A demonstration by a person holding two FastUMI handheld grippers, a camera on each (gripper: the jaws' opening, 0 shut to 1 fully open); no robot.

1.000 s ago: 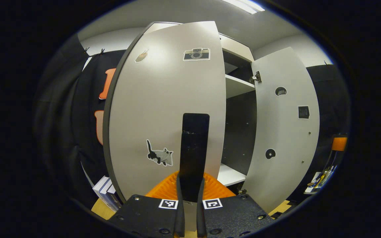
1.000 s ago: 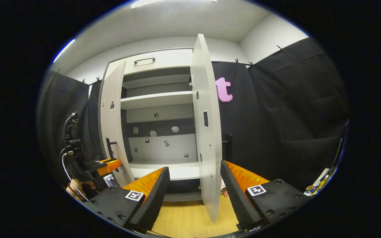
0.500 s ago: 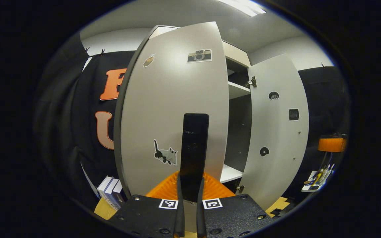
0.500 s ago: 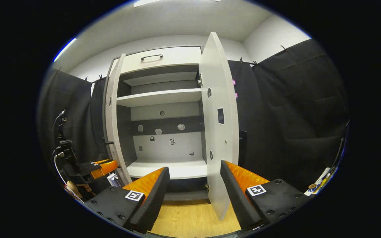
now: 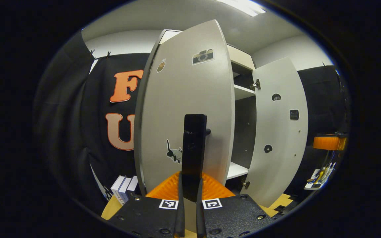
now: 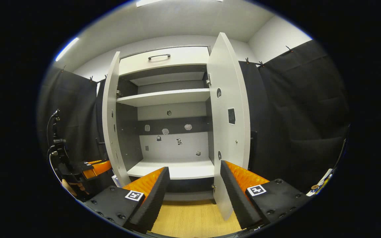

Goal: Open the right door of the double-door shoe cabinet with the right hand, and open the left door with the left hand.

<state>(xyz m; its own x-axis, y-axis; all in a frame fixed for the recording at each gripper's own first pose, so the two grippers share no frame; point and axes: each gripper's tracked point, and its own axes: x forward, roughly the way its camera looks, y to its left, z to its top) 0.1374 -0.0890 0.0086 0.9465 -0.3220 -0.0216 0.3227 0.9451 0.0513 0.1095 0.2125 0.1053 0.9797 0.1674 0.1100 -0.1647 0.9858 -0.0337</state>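
Grey-white, both cabinet doors stand swung out: the left hand-held gripper point(image 5: 190, 198) pinches the left door's handle point(image 5: 194, 145) at twelve o'clock, the right hand-held gripper point(image 6: 193, 185) hangs spread beside the right door point(image 6: 228, 132); I judge only releasing remains.

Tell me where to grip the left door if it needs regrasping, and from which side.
Grip the black bar handle on the left door, near its free edge. It stands upright and off the panel, so come at the door's outer face with fingers either side, as the left gripper is now.
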